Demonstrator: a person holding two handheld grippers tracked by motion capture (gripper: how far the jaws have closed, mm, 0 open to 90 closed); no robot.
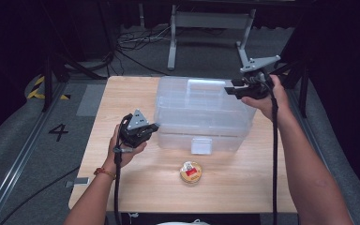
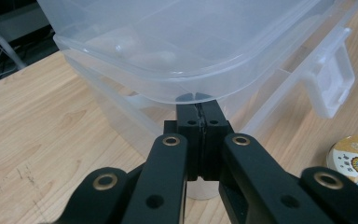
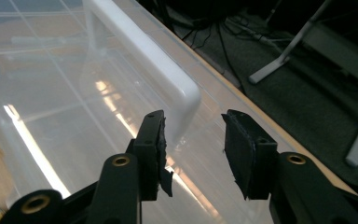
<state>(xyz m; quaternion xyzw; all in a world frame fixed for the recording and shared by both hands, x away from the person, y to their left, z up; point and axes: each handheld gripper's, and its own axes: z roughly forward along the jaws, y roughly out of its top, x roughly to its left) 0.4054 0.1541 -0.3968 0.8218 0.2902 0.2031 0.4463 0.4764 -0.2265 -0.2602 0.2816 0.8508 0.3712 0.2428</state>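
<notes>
A clear plastic box [image 1: 201,112] with a lid and a white handle [image 3: 140,46] stands on the wooden table [image 1: 122,93]. My left gripper [image 1: 155,126] is at the box's front left corner, held level. In the left gripper view its jaws are shut together, and the left gripper [image 2: 199,105] has its tips tucked just under the lid's rim [image 2: 168,91]. My right gripper [image 1: 228,89] hovers over the lid's right end. In the right gripper view the right gripper [image 3: 193,126] is open, and the handle's rounded end sits just beyond the gap, untouched by the pads.
A round gold tin [image 1: 191,171] with a red label lies on the table in front of the box, near the box's front latch [image 1: 201,145]. Bare wood lies left of the box. Beyond the table are a dark floor, cables and a grey metal stand [image 1: 211,21].
</notes>
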